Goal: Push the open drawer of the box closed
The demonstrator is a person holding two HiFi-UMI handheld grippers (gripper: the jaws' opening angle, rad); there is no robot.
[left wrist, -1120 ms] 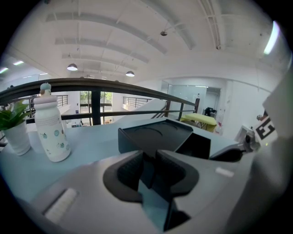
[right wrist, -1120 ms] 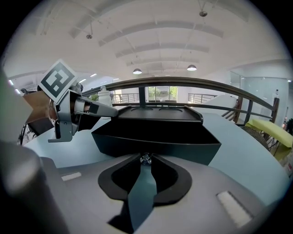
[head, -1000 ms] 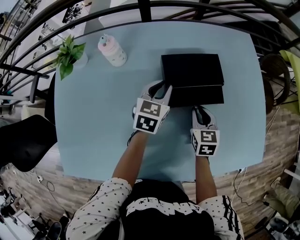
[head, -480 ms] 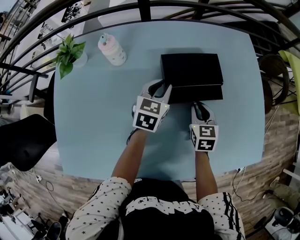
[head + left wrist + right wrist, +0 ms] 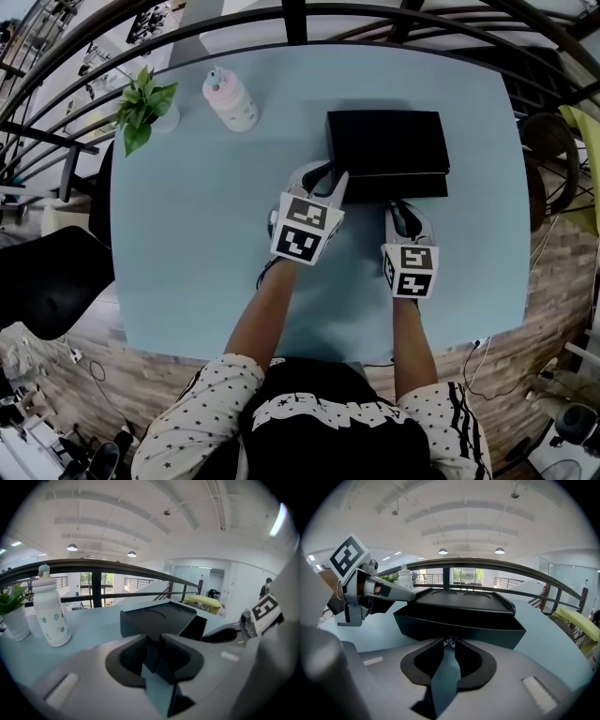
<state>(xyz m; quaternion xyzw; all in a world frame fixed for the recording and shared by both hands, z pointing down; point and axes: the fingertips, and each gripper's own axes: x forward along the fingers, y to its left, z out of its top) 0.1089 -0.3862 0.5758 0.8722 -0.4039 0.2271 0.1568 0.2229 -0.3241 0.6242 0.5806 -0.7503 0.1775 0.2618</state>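
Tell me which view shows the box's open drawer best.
The right gripper view: the drawer faces the camera, its front spread wide below the box top, plainly sticking out. The head view gives only a thin dark strip from above; the left gripper view catches just one end past the box corner.

Head view from above the near edge of the table (image 5: 187, 225), facing steeply down, whole top visible, left gripper view low at the near left corner of the box (image 5: 159, 618), facing the far edge, right gripper view very close before the drawer (image 5: 487, 632) and its knob (image 5: 449, 642), all three views share the box.
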